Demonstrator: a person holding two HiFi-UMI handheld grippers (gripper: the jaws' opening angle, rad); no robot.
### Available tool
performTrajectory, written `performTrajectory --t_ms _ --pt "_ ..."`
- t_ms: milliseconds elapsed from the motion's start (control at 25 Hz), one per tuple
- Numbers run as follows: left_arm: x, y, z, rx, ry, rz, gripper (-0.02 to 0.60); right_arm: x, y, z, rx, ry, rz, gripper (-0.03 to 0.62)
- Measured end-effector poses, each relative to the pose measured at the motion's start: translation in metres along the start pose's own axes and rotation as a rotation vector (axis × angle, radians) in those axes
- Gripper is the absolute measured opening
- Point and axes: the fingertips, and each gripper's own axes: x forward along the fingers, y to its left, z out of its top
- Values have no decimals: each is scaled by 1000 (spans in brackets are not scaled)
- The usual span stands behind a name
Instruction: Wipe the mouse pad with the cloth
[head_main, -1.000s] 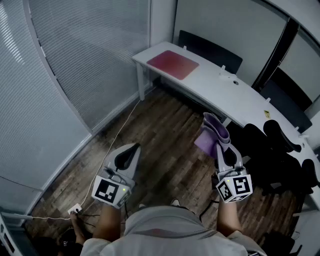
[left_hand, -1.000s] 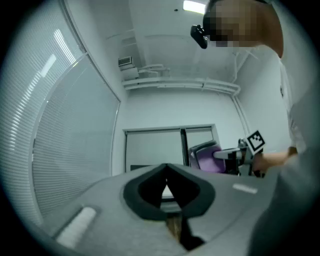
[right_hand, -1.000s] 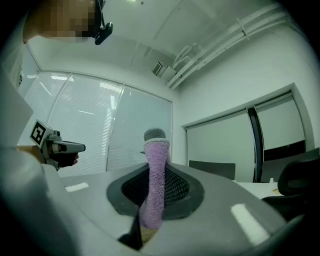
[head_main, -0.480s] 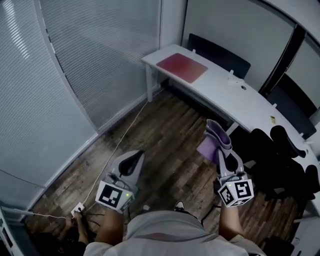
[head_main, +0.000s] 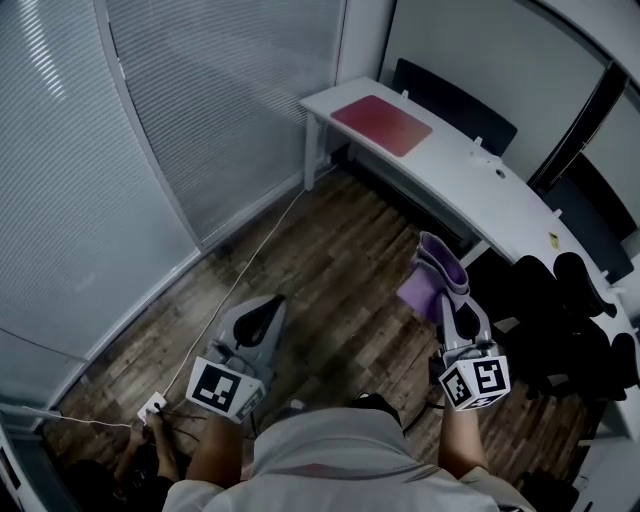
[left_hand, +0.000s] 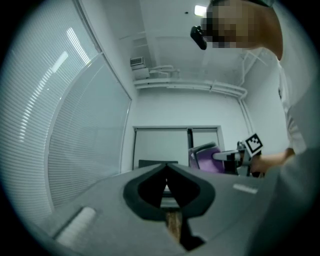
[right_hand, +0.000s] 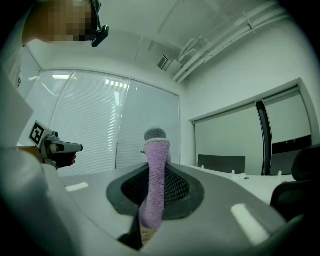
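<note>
- Firmly, right gripper (right_hand: 156, 150) jaws clench the cloth (right_hand: 154, 180), ready for wiping.
- Left gripper (left_hand: 166, 169) jaws are closed, empty, unneeded.
- Mouse pad (head_main: 381, 125) lies on bench (head_main: 480, 195), well beyond both jaws.

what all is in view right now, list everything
mouse pad: 1, dark red, on the desk's far end
desk: 1, white, curved, at upper right
chairs: several, black, behind and beside the desk
cable: 1, white, across the wooden floor
blinds: grey, along the left wall
cloth: 1, purple, clamped in the right gripper, away from the desk
left gripper: 1, grey, jaws together, holding nothing
right gripper: 1, grey, shut on the cloth
</note>
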Motion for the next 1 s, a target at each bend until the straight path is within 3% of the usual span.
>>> performTrajectory --t_ms 200,360,560,720,1000 --pt "5 16 -16 -64 3 3 2 14 0 0 -44 49 6 44" --pt "18 32 -10 -65 -7 19 2 38 -3 1 -95 49 11 44" --pt "41 56 -9 -33 15 78 2 86 -12 -16 -76 49 77 44" --pt "79 80 -16 -31 48 119 2 133 -41 -23 -41 35 103 44" --pt "204 91 -17 20 93 87 2 204 -139 -40 37 19 83 44"
